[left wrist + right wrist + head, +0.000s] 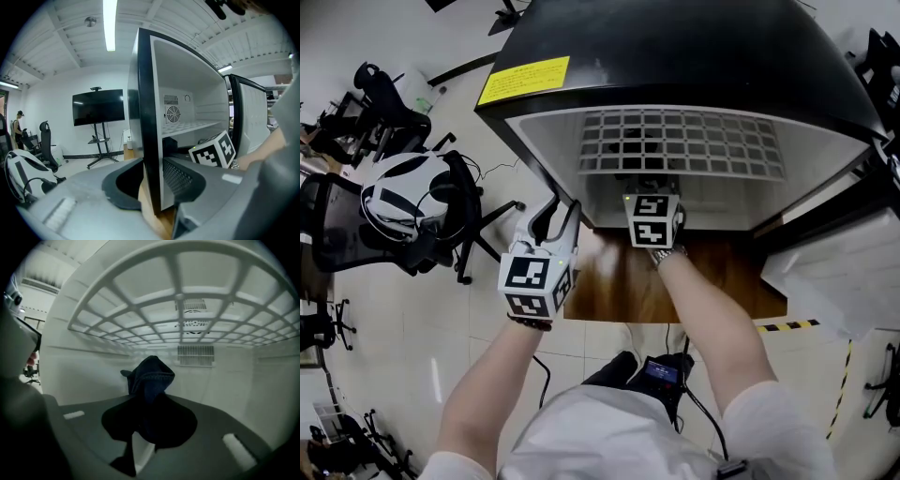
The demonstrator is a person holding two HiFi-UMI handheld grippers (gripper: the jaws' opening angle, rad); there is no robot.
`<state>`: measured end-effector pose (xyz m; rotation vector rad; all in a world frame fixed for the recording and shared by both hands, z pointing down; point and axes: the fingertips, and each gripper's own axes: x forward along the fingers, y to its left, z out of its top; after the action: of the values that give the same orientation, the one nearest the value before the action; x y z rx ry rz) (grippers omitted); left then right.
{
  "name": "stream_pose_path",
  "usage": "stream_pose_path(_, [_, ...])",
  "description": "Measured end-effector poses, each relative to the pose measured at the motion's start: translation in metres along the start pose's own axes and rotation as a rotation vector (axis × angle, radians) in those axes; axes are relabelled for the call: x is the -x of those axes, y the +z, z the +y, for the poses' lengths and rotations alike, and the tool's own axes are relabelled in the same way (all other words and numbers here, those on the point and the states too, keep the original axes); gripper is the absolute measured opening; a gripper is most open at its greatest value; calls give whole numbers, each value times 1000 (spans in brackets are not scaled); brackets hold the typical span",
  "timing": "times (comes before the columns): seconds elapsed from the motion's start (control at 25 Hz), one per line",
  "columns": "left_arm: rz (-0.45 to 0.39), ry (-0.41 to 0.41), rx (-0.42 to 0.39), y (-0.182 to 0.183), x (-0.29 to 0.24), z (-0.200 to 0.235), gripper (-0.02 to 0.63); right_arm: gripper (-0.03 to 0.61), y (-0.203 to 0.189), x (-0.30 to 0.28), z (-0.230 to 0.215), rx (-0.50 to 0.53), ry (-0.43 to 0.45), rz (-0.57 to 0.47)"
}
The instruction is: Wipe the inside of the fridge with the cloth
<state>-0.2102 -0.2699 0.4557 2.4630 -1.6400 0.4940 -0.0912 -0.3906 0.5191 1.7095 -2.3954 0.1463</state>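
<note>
Left gripper (555,217) clamps the fridge wall (149,117) and right gripper (149,420) pinches a bunched blue cloth (152,373), which may snag the wire shelf (180,297) just above its jaws.

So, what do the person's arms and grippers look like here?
The left gripper and right gripper are grey-bodied, each bearing a cube of black-and-white square markers. Arms are bare below short white sleeves. A metal bracelet sits on the right wrist.
</note>
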Motion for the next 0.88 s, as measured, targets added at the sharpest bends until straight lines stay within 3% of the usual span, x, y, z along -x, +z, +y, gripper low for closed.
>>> stream_pose_path(0.2, [8, -4, -9, 0, -1, 0, 122, 67, -10, -19, 39, 15, 83, 41])
stream_pose_path(0.44, [0, -6, -13, 2, -1, -1, 123, 67, -36, -34, 55, 93, 121, 123])
stream_pose_path(0.88, [3, -3, -18, -1, 0, 0, 121, 67, -54, -31, 23, 162, 31, 221])
